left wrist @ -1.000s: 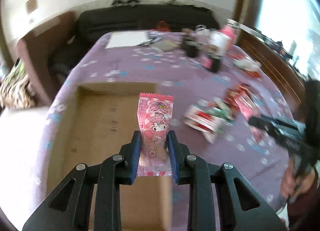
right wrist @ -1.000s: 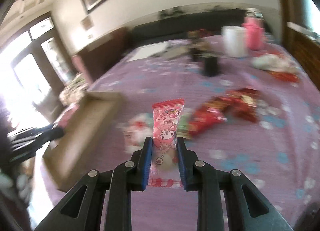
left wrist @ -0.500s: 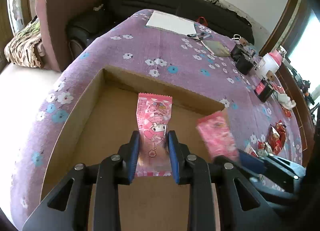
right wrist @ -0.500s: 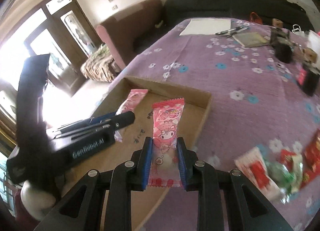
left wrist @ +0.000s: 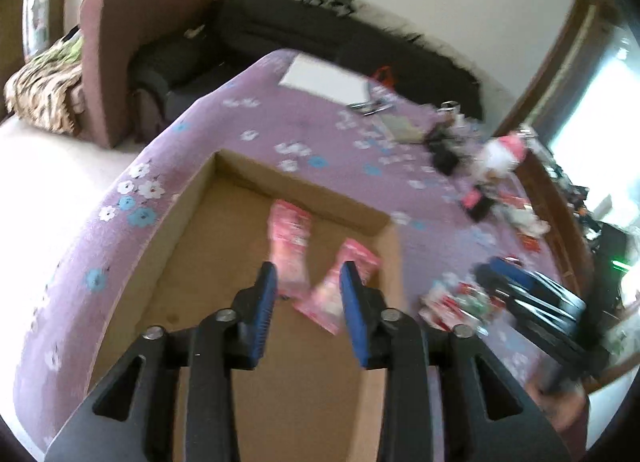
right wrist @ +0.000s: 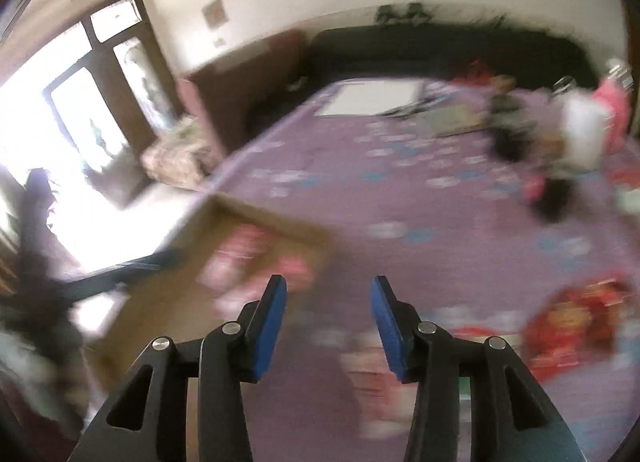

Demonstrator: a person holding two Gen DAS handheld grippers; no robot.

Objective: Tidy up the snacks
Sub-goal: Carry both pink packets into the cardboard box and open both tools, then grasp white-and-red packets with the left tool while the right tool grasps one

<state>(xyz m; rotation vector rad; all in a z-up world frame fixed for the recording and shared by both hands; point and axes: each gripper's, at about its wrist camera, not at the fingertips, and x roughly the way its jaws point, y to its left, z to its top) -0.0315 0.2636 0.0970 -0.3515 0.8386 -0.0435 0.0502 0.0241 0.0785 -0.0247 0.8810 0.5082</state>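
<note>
A shallow cardboard box (left wrist: 224, 230) lies on the purple flowered tablecloth (left wrist: 256, 130). Two pink snack packets (left wrist: 290, 238) (left wrist: 340, 286) lie inside it, side by side. My left gripper (left wrist: 307, 282) is open and empty just above them. In the blurred right wrist view, my right gripper (right wrist: 328, 298) is open and empty over the cloth, just right of the box (right wrist: 168, 294), with the pink packets (right wrist: 240, 258) to its left. Red snack packets (right wrist: 576, 322) lie to its right. The right gripper also shows in the left wrist view (left wrist: 532, 302).
Loose red and white snack packets (left wrist: 460, 302) lie on the cloth right of the box. A white sheet (left wrist: 324, 78), dark cups (left wrist: 444, 154) and a pink bottle (left wrist: 508, 146) stand at the table's far end. A dark sofa (left wrist: 320, 30) and brown armchair (left wrist: 112, 62) lie beyond.
Both grippers have opened and let go of their pink packets, which now lie in the box. The right gripper has swung back right, away from the box.
</note>
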